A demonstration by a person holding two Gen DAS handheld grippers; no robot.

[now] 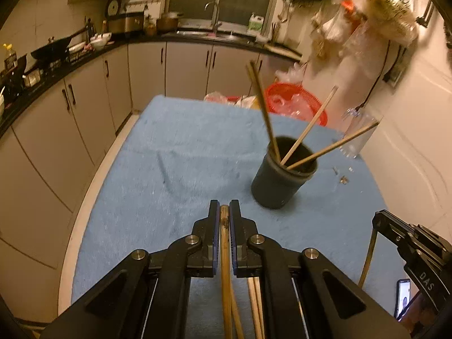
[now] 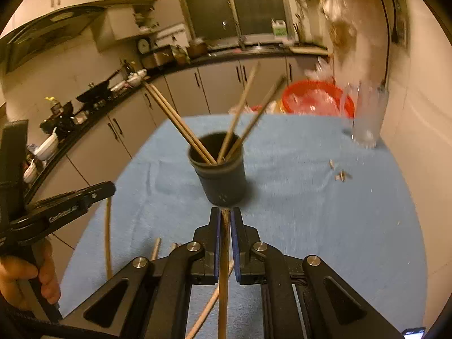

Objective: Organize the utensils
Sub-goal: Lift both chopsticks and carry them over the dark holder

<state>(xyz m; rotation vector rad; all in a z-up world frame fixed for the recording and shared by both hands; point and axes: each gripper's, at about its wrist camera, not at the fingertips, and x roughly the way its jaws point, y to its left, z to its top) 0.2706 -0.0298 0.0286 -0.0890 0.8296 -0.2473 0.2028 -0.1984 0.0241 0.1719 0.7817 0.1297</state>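
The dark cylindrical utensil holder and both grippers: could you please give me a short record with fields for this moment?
surface: blue towel-covered table
holder: dark cylindrical utensil holder, upright on the towel
holder contents: several wooden chopsticks leaning outwards
left gripper: jaws shut on a brown wooden chopstick
right gripper: jaws shut on a dark wooden chopstick
loose: more chopsticks on the towel below the grippers
behind: red plastic basket, clear glass
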